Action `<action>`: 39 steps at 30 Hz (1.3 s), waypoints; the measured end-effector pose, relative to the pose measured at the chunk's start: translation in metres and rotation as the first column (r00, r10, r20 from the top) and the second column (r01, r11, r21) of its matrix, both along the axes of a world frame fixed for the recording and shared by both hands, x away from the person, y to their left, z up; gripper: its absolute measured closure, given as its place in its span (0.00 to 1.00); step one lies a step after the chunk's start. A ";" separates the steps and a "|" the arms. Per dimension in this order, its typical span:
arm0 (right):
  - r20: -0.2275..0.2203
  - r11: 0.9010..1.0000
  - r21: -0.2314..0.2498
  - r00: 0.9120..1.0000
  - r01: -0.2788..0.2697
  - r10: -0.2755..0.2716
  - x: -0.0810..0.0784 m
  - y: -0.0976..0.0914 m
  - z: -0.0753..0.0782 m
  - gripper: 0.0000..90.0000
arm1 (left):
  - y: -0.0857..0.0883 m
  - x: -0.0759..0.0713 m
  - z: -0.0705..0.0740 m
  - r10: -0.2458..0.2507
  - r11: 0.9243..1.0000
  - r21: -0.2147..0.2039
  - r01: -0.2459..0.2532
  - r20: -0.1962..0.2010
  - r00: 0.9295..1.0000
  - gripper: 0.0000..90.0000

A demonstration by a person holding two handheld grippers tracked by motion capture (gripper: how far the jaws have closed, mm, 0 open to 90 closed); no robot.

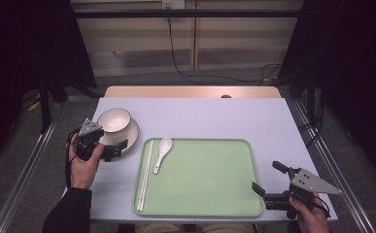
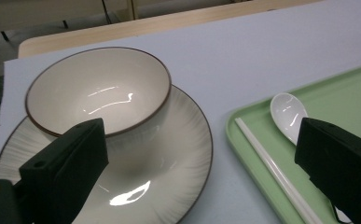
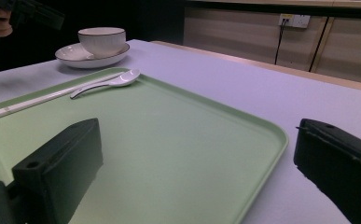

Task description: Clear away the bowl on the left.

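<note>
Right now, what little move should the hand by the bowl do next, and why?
Probably ease the left gripper forward and close on the near rim of the plate. Its jaws stand open over that rim, gripping nothing, the bowl sits on the plate, and the green tray beside it has bare room.

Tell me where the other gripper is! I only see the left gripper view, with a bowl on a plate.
Observer: The right gripper is at the near right corner of the green tray, jaws open, holding nothing.
Operator: How long are the white chopsticks?
Observer: The chopsticks run along nearly the whole left side of the tray.
Operator: What else is on the tray?
Observer: The spoon beside them; the rest of the tray is bare.
</note>
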State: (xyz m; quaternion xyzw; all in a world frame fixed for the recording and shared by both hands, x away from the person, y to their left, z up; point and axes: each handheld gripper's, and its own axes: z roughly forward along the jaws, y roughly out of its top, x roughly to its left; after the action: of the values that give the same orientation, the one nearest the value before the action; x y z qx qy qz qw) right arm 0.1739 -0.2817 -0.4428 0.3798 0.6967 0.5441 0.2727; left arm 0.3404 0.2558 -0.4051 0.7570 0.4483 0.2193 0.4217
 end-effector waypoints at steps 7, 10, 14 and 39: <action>-0.004 1.000 -0.002 1.000 0.003 -0.003 0.000 -0.001 -0.001 0.01 | 0.012 0.018 -0.006 0.047 0.999 0.009 -0.047 -0.027 0.999 0.04; -0.004 1.000 -0.005 1.000 -0.001 0.001 0.000 0.000 -0.001 0.01 | 0.015 0.024 -0.008 0.062 0.998 0.015 -0.062 -0.024 0.998 0.04; -0.007 1.000 -0.001 1.000 0.011 -0.011 0.000 0.000 -0.001 0.01 | 0.019 0.034 -0.007 0.078 0.996 0.052 -0.076 -0.035 0.996 0.05; -0.012 1.000 -0.011 1.000 -0.010 0.010 0.000 0.000 -0.002 0.01 | 0.038 0.096 -0.032 0.200 0.979 0.089 -0.185 -0.217 0.956 0.12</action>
State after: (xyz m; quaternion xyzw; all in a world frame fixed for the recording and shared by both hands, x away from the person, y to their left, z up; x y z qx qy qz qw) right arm 0.1740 -0.2822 -0.4451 0.3781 0.7031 0.5393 0.2680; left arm 0.4363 0.2941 -0.4369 0.7436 0.5569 0.1873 0.3192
